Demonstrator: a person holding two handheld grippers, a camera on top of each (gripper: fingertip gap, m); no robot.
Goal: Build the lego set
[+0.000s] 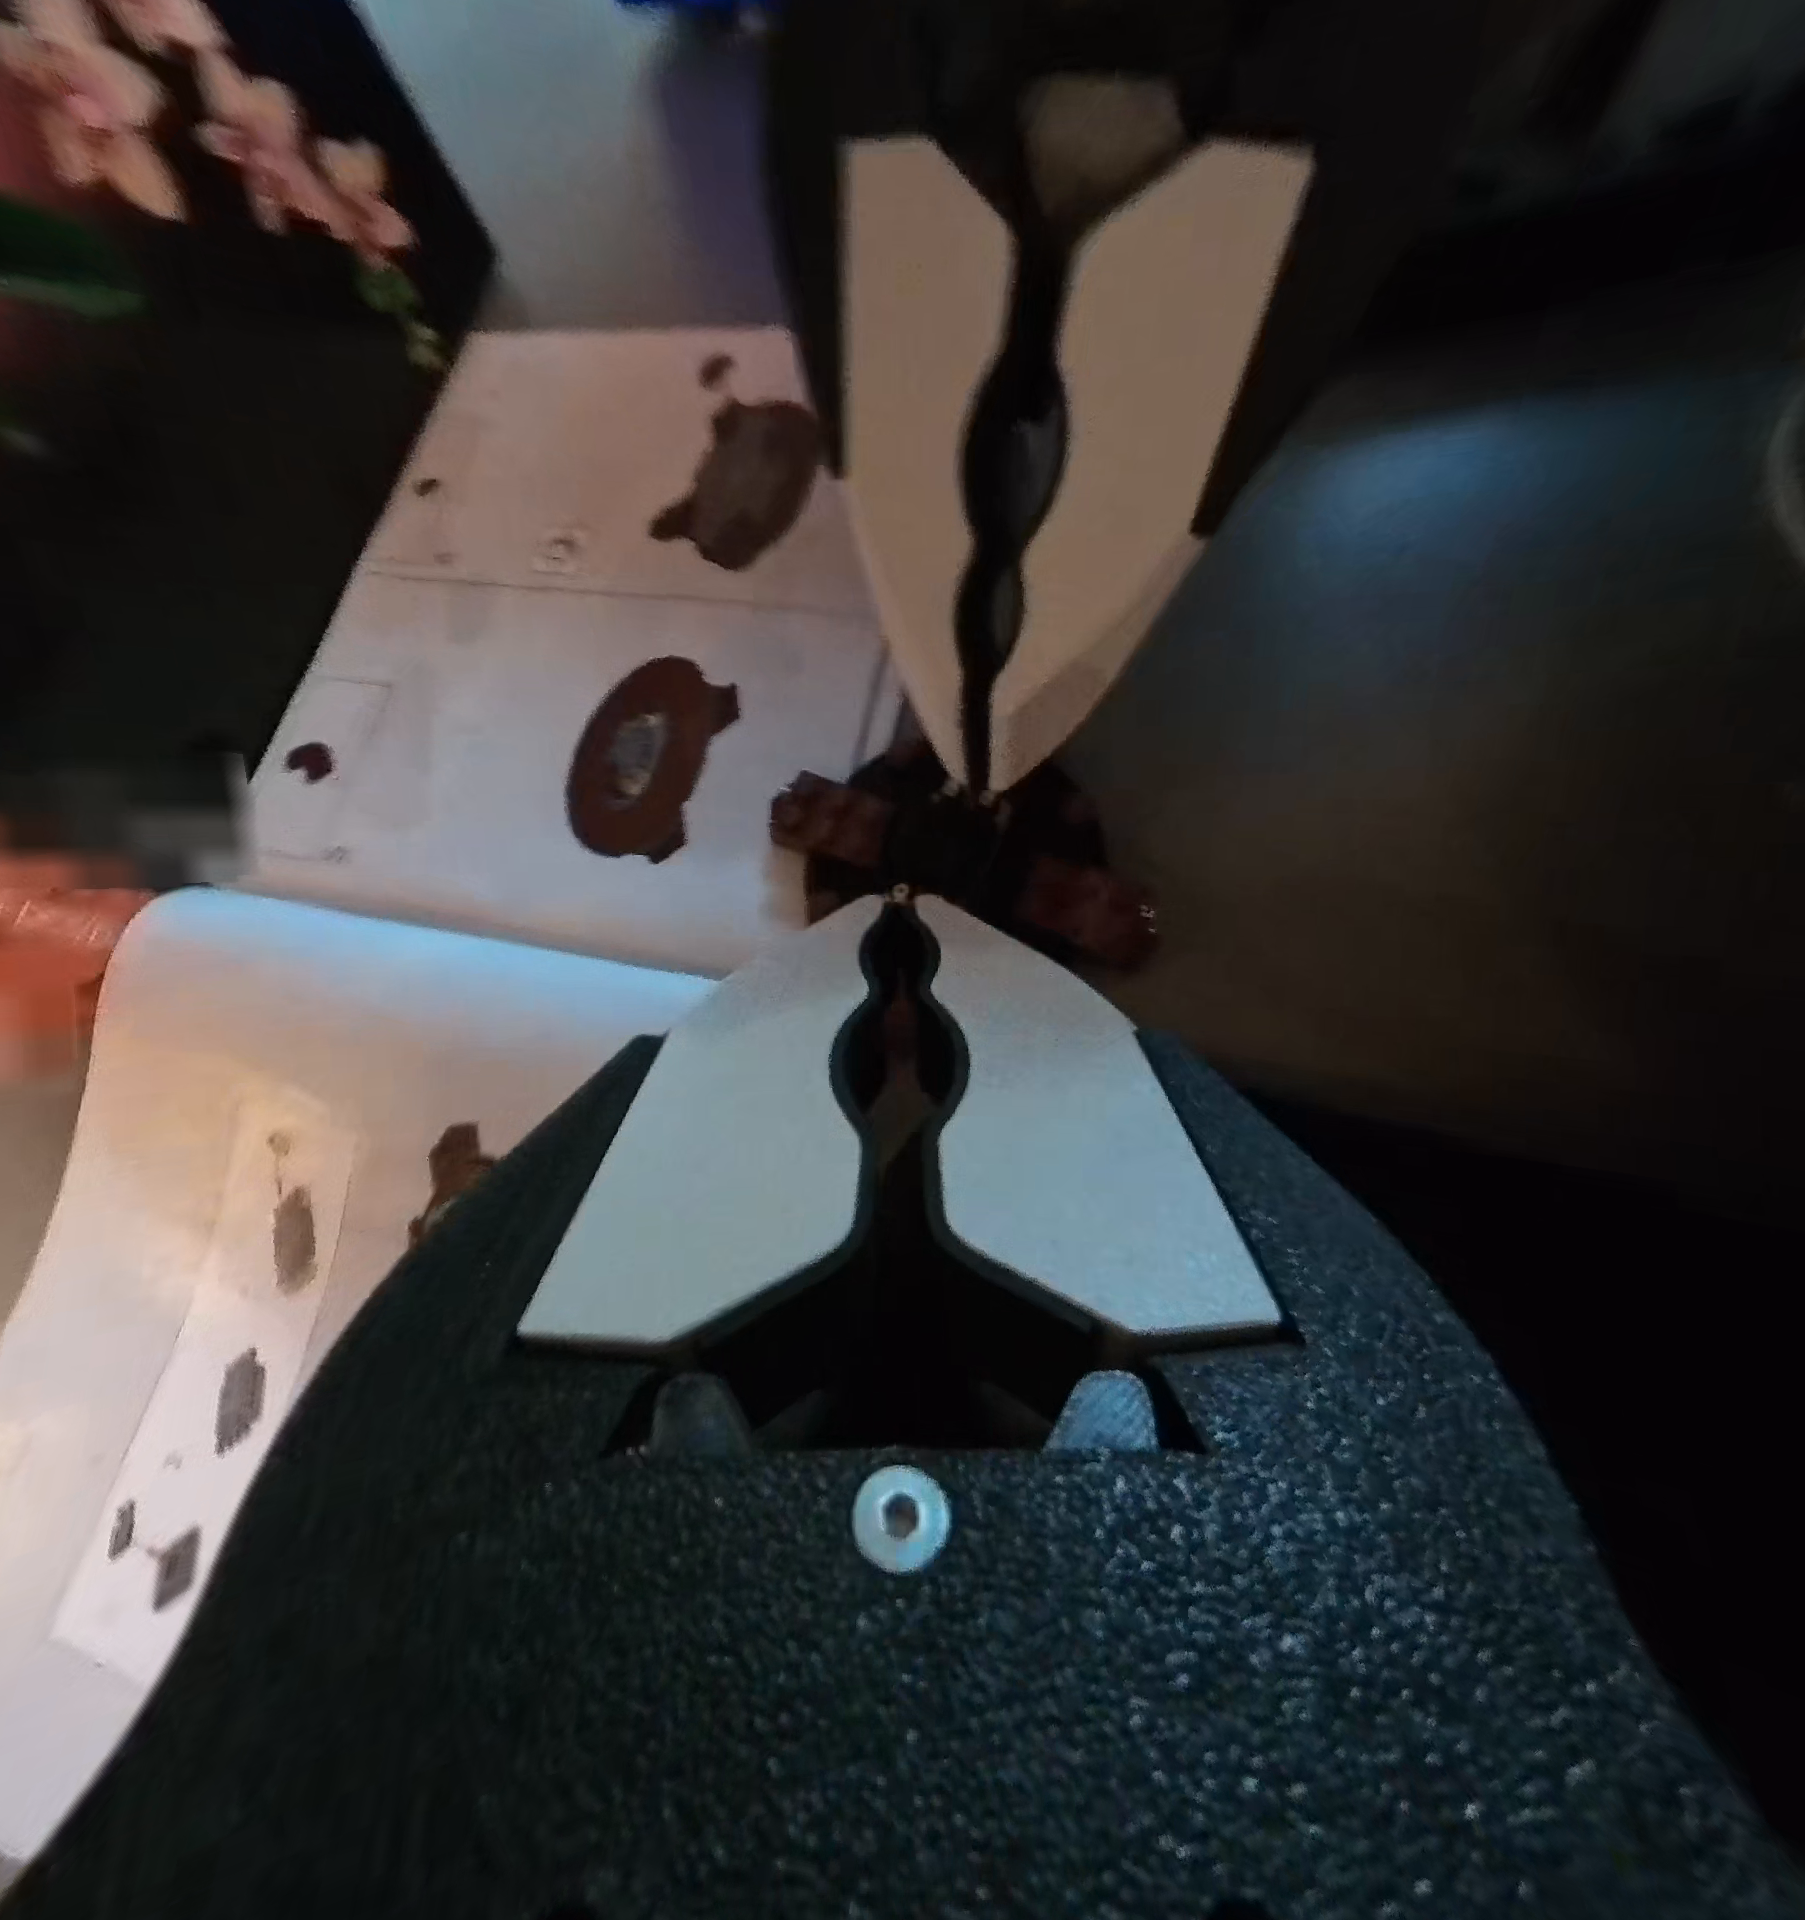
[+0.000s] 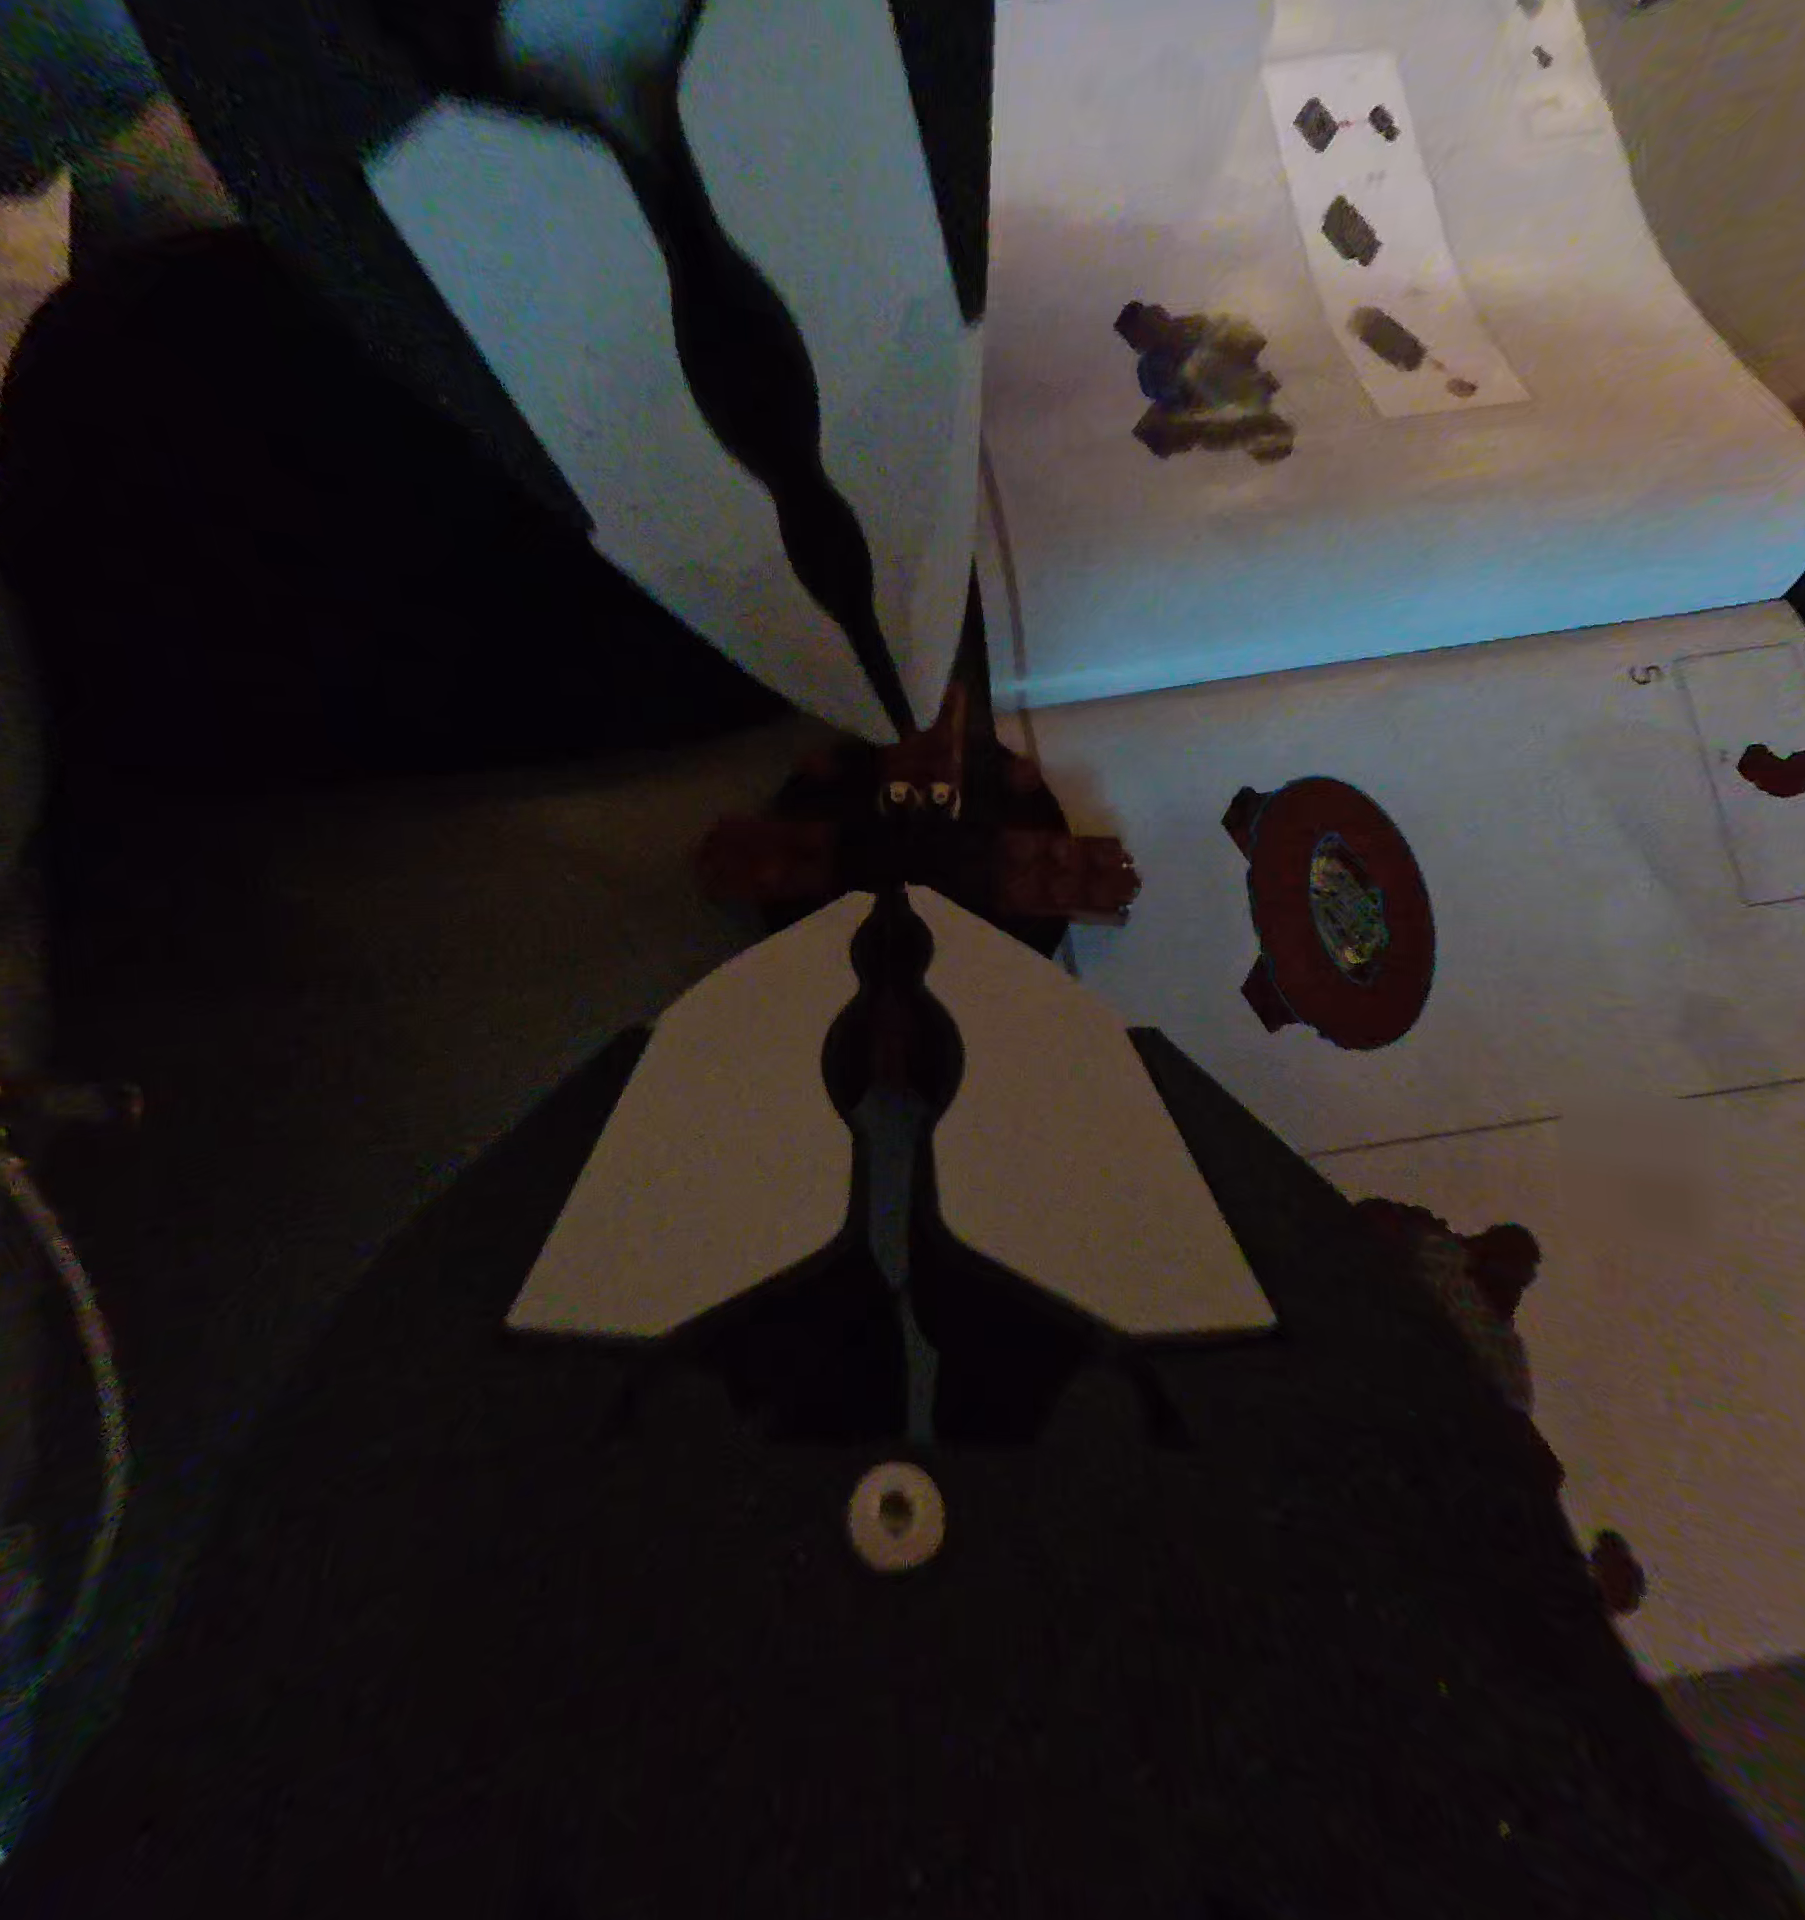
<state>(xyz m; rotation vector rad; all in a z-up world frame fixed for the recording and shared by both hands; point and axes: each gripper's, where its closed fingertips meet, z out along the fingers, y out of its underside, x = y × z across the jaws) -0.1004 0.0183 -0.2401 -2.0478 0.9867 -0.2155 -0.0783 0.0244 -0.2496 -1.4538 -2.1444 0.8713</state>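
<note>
A small dark red-brown lego assembly (image 1: 1074, 904) lies at the edge of an open instruction booklet (image 1: 524, 644). It also shows in the right wrist view (image 2: 1064, 868). My left gripper (image 1: 903, 896) comes from below in its own view, fingers closed tip to tip, tips touching the assembly's near side. It shows from above in the right wrist view (image 2: 910, 736). My right gripper (image 2: 903, 888) is also closed, tips against the assembly's opposite side, and shows in the left wrist view (image 1: 981, 792). I see nothing between either pair of pads.
The booklet's pages (image 2: 1500, 1195) show printed pictures of brown parts. A dark table surface (image 1: 1449, 727) lies beside it. Pink flowers (image 1: 202, 135) stand at the far left. An orange object (image 1: 15, 914) lies beside the booklet. A round glass rim (image 2: 56, 1351) shows at the left edge. The grippers are tip to tip, or close to it.
</note>
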